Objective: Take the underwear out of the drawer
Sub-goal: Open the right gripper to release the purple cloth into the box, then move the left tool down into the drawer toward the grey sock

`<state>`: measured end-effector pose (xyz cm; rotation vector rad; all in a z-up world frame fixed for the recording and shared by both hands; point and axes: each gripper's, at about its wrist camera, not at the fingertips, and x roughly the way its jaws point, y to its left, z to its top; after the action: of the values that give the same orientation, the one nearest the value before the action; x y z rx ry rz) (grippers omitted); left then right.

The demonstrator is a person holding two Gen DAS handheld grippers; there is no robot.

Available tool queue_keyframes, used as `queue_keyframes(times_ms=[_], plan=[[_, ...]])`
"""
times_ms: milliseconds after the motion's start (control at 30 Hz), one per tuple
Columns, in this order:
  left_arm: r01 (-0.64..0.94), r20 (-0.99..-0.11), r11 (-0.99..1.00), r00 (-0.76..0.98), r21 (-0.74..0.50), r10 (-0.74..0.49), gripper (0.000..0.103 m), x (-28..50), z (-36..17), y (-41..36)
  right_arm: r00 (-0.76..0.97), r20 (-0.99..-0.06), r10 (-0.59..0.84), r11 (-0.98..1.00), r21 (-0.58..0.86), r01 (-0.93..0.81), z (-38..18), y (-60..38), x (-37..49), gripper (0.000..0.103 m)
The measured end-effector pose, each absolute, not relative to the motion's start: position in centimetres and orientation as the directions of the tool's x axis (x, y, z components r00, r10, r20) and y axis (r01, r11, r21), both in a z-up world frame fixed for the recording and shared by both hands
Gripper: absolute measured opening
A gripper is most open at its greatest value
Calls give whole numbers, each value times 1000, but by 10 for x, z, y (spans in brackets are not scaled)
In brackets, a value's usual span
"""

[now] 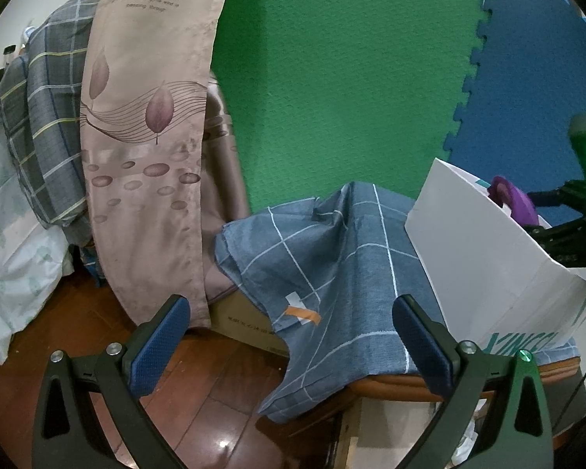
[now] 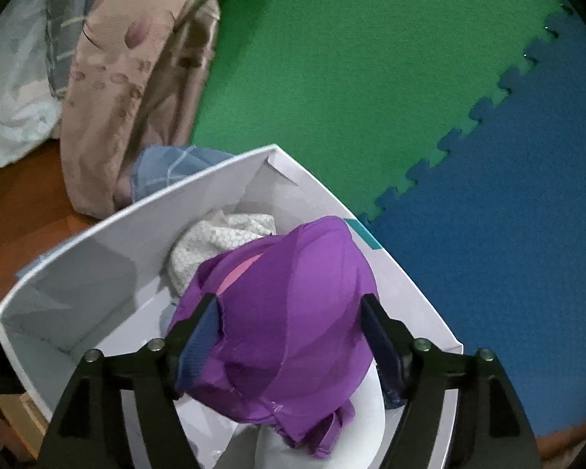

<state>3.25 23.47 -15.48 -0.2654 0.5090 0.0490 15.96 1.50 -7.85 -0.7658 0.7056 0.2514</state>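
Observation:
A purple bra (image 2: 289, 312) lies over the near rim of the white box-like drawer (image 2: 199, 174). It sits between the fingers of my right gripper (image 2: 289, 328). Its fabric laps over the left pad (image 2: 199, 336) and only reaches the tip of the right pad (image 2: 379, 332), so the jaws stand wide and do not squeeze it. Deeper in the drawer lies a white patterned garment (image 2: 215, 242). My left gripper (image 1: 289, 336) is open and holds nothing, hovering over a blue checked cloth (image 1: 332, 258). From the left wrist view the bra (image 1: 513, 195) peeks over the drawer wall (image 1: 488, 258).
The drawer stands on the checked cloth, which covers a wooden table edge (image 1: 390, 385). A beige leaf-print curtain (image 1: 144, 148) and piled bedding (image 1: 39, 117) hang at the left. Green (image 2: 351, 78) and blue (image 2: 508, 195) foam mats back the scene. Wooden floor (image 1: 222, 391) lies below.

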Motion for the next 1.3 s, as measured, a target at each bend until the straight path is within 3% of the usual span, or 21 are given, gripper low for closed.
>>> queue_keyframes(times_ms=[167, 367, 500, 633, 767, 900, 967, 1000, 1100, 1233, 1300], plan=[[-93, -481, 965, 876, -246, -38, 103, 27, -155, 236, 805, -590, 63, 759, -495, -422, -36, -16, 119, 75], [0, -385, 974, 918, -228, -90, 102, 1, -140, 215, 886, -432, 166, 873, -354, -336, 11, -117, 41, 84], [241, -442, 962, 855, -127, -272, 103, -14, -147, 142, 900, -428, 82, 906, -345, -246, -17, -182, -3, 84], [538, -610, 842, 652, -45, -449, 103, -27, -185, 34, 889, -457, 4, 950, -276, -146, -60, -242, -38, 84], [609, -767, 786, 454, -105, -453, 103, -15, -230, -35, 859, -512, -14, 982, -168, -84, -98, -284, -51, 84], [466, -869, 855, 297, -229, -395, 102, 13, -269, -70, 842, -539, -25, 989, -136, -57, -119, -301, -59, 84], [429, -904, 886, 288, -174, -316, 98, 17, -278, -84, 861, -508, 14, 991, -106, -79, -116, -305, -63, 84], [476, -916, 877, 317, -71, -246, 97, 11, -279, -101, 868, -496, 39, 992, -82, -92, -115, -309, -65, 84], [649, -906, 758, 357, 66, -227, 98, -7, -271, -143, 873, -485, 51, 995, -49, -86, -115, -314, -65, 84], [705, -904, 707, 338, 60, -261, 93, 0, -272, -160, 872, -485, 69, 997, 5, -76, -116, -325, -67, 84], [724, -916, 685, 324, 80, -235, 79, 7, -279, -164, 868, -490, 77, 997, 26, -74, -117, -330, -68, 84]])
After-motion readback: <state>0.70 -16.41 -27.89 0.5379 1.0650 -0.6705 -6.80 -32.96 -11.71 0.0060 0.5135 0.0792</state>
